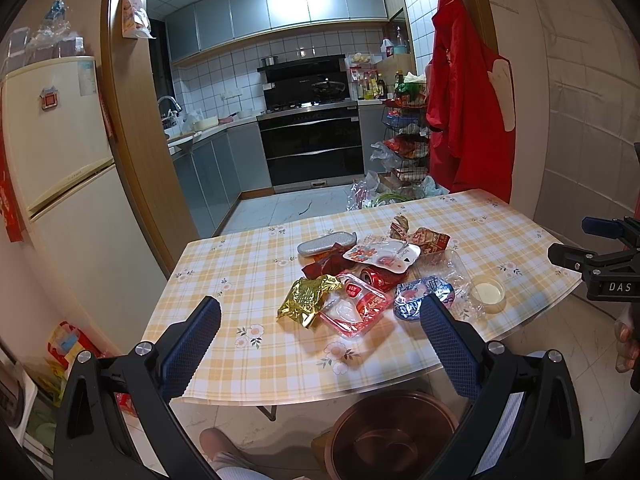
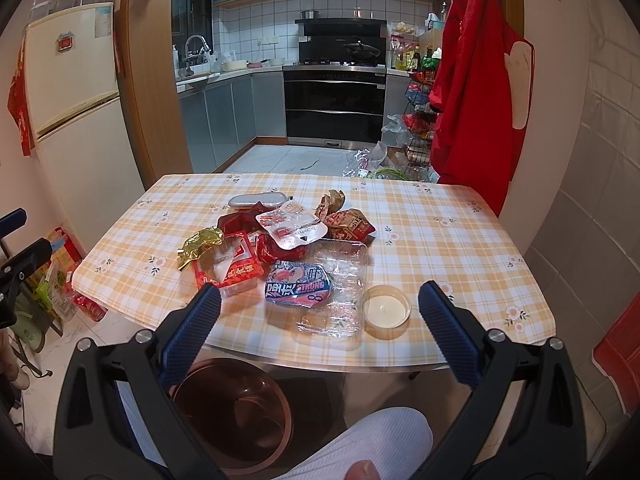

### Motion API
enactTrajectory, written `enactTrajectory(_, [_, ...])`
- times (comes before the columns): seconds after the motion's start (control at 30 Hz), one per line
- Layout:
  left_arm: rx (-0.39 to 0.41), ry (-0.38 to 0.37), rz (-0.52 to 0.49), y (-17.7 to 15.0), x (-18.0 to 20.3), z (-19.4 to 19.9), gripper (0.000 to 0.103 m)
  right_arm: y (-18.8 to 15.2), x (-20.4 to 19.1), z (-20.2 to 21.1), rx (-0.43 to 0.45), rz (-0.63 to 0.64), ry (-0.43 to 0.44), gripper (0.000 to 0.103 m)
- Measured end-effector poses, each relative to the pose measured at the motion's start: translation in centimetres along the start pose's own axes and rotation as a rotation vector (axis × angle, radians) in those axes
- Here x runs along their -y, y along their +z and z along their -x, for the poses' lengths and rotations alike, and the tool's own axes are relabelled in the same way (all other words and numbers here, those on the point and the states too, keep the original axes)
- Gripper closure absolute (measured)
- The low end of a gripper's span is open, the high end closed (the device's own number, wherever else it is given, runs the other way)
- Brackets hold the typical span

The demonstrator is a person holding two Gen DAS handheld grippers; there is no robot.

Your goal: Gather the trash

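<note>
- Both held back from the near edge of the bench with its yellow-checked cloth, nothing touched yet, probably to take in the whole heap before choosing.
- Left gripper: released, blue-padded fingers spread wide and empty, aimed at the left part of the pile.
- Right gripper: likewise released and empty, pointed at the nearer right pieces.
- Trash lying in one loose cluster mid-bench, pieces overlapping:
  - crumpled gold foil wrapper at the left edge;
  - red-and-clear plastic tray just beside it;
  - blue printed foil lid resting on the clear crinkled plastic tray;
  - white peeled film lid on top, further back;
  - brown-and-red crumpled wrappers at the far right of the heap.
- Small round clear cup of cream-coloured wax or sauce, near right, just beside the clear tray; whether trash, cannot tell.
- Grey oblong textured case at the far side, likely not trash.
- Round copper-coloured bin on the floor under the near edge, open and apparently empty; set there so pieces need only a short carry and drop.
- Near items look easiest to lift first without disturbing the overlap.
</note>
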State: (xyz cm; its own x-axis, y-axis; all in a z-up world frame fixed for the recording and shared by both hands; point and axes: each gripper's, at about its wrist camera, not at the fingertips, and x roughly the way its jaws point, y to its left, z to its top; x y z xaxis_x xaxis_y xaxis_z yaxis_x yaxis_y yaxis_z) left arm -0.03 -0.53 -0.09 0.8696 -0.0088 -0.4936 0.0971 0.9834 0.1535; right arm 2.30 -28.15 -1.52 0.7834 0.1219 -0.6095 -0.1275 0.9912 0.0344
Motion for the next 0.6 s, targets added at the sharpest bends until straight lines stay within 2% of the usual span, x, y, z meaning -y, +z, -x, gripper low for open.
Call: enactTrajectory(0.6, [-0.002, -0.005, 0.004, -0.03, 0.0, -0.01, 0.005, 0.1, -0.2, 0.0, -0.003, -0.001, 0.0, 0.006])
